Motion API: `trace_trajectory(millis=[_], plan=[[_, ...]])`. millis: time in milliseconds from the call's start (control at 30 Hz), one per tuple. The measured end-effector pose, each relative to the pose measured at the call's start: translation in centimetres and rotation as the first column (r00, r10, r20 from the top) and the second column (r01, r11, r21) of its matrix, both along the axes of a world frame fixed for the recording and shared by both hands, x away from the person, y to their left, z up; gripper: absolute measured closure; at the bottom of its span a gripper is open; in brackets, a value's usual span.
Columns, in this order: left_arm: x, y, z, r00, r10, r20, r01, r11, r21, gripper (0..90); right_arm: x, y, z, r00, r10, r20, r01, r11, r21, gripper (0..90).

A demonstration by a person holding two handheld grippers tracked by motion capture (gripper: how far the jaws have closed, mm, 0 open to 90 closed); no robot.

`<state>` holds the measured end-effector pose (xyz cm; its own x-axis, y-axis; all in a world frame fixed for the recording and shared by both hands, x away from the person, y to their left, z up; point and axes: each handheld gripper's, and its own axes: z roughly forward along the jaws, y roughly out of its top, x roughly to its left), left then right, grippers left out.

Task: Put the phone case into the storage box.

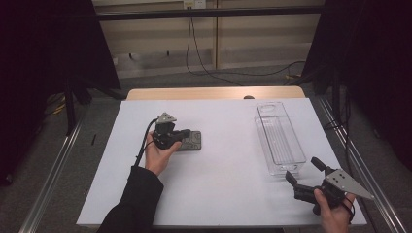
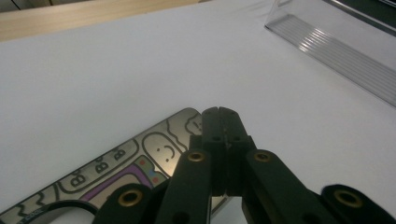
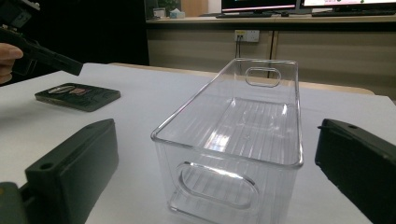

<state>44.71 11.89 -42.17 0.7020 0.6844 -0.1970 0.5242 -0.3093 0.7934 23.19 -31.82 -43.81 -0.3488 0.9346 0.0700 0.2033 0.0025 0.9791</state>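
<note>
Left gripper [image 1: 187, 134] hovers closed over the case [image 1: 192, 141], likely readying a pickup; right gripper [image 1: 303, 170] gapes wide facing the bin [image 1: 279, 133].

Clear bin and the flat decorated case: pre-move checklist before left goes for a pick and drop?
1. Left gripper over the decorated case: ok.
2. Left jaws open for the grasp: not ok, closed together.
3. Case lying flat on the white table: ok.
4. Clear bin empty and upright: ok.
5. Right gripper open, facing the bin's near end: ok.
6. Right jaws touching the bin: cannot tell.
</note>
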Motion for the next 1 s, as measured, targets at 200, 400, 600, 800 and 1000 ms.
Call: trace_trajectory(millis=[200,400,600,800,1000], plan=[[1.0,-0.9,-0.4,0.9995,-0.002,-0.031,0.003,0.9999,0.013,90.0,0.0,0.1,0.0,1.0,-0.001,-0.001,0.001,1.0,0.0,0.0],[2.4,-1.8,-0.1,0.9985,-0.003,-0.055,0.006,0.9988,0.048,90.0,0.0,0.0,0.0,1.0,0.001,-0.004,-0.001,1.0,0.001,0.0],[3.8,-3.0,-0.1,0.9959,-0.023,-0.088,0.032,0.9951,0.094,90.0,0.1,0.0,-0.1,1.0,0.001,-0.004,-0.001,1.0,0.0,0.0],[5.2,-3.4,-0.4,0.9925,-0.005,-0.122,0.024,0.9887,0.148,90.0,0.1,0.0,-0.1,1.0,0.002,-0.005,-0.002,1.0,0.0,0.0],[6.3,-3.6,-1.0,0.9894,0.008,-0.145,0.016,0.9856,0.168,90.0,0.1,0.0,0.0,1.0,0.003,-0.003,-0.003,1.0,-0.001,0.0]])
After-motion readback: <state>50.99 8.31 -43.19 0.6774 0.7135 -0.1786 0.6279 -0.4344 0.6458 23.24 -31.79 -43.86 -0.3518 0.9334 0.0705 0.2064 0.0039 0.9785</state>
